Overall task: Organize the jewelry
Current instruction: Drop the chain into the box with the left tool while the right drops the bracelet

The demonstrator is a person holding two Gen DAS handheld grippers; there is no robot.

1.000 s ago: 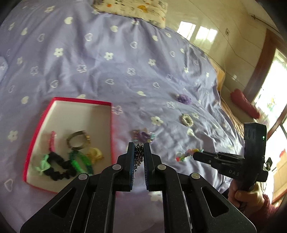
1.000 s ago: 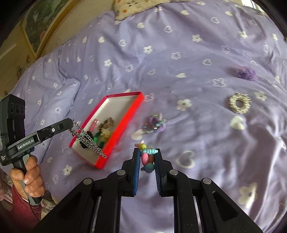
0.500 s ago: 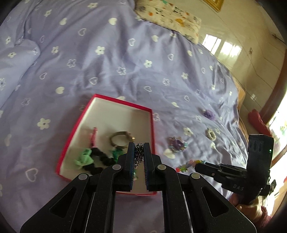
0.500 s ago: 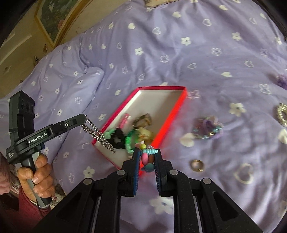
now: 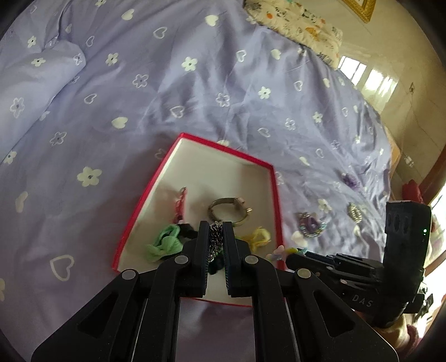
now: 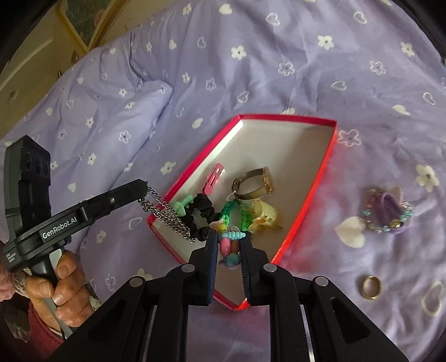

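Both over the red box (image 6: 320, 178) on the bed, ready to drop. My left gripper (image 5: 216, 232) fingers clamp the chain (image 6: 164, 214), hanging at box's 7 o'clock edge; right gripper (image 6: 229, 236) pinches bead bracelet (image 6: 228, 245) near 6. Ring (image 6: 370, 286) at 4 o'clock is outside.

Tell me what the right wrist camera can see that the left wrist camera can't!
Only the right wrist view shows the gold ring lying on the bedspread and the hand holding the left gripper. Only the left wrist view shows the patterned pillow, the purple flower piece and the pearly ring. Both show the red box, the silver chain, the beaded bracelet in the right gripper, and the purple bracelet outside the box.
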